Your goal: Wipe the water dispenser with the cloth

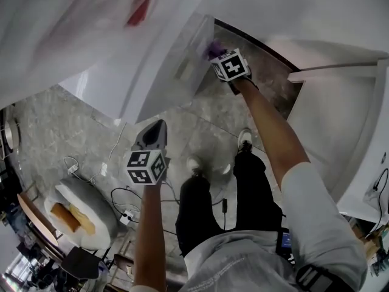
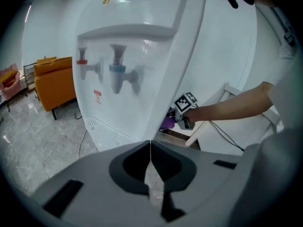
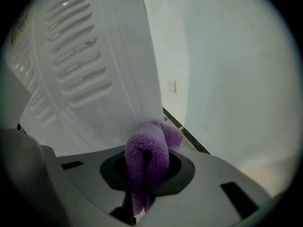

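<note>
The white water dispenser [image 1: 164,66] stands in front of me, its red and blue taps [image 2: 116,72] facing the left gripper view. My right gripper [image 1: 214,52] is shut on a purple fleecy cloth [image 3: 147,157] and presses it against the dispenser's vented side panel [image 3: 90,79], low down near the floor. The cloth [image 2: 166,123] shows as a purple patch by the dispenser's right edge. My left gripper [image 1: 155,129] hangs shut and empty in front of the dispenser, apart from it, jaws meeting at a thin seam [image 2: 150,152].
A white wall with a dark skirting strip [image 3: 184,131] runs close behind the dispenser. White furniture [image 1: 340,120] stands to the right. Cables and a power strip [image 1: 124,215] lie on the marble floor, beside a round cushion [image 1: 79,215]. An orange sofa [image 2: 54,82] is at far left.
</note>
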A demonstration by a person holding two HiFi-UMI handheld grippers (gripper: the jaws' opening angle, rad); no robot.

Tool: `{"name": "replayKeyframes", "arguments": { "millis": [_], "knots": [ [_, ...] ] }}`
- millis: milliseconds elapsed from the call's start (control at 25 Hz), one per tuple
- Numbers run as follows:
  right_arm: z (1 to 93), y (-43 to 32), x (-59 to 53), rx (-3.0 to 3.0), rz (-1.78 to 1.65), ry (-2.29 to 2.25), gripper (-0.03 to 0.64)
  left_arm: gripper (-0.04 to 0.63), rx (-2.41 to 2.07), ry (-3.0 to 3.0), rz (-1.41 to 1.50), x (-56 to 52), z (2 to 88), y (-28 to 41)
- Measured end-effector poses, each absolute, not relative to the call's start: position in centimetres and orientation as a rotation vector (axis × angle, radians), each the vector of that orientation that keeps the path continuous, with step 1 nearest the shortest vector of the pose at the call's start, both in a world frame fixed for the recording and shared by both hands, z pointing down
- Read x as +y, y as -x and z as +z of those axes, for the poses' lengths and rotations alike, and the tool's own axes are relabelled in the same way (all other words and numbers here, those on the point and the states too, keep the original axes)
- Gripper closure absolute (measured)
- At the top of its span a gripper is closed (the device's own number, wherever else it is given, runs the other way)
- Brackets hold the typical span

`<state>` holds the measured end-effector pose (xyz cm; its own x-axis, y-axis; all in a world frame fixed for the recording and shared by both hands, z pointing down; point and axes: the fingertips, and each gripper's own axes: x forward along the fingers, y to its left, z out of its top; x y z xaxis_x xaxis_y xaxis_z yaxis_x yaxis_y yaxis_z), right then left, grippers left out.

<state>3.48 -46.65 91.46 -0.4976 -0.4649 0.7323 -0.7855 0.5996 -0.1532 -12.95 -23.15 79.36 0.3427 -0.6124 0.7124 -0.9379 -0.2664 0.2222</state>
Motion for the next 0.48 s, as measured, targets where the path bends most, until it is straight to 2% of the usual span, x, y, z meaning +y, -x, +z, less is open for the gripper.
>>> {"name": "replayKeyframes", "arguments": {
  "millis": [480],
  "knots": [
    [103.5, 0.3, -42.6, -2.226, 0.673, -0.975, 0.554, 0.578, -1.386, -2.037, 0.594, -23.3, 89.3, 15.4]
  ]
}}
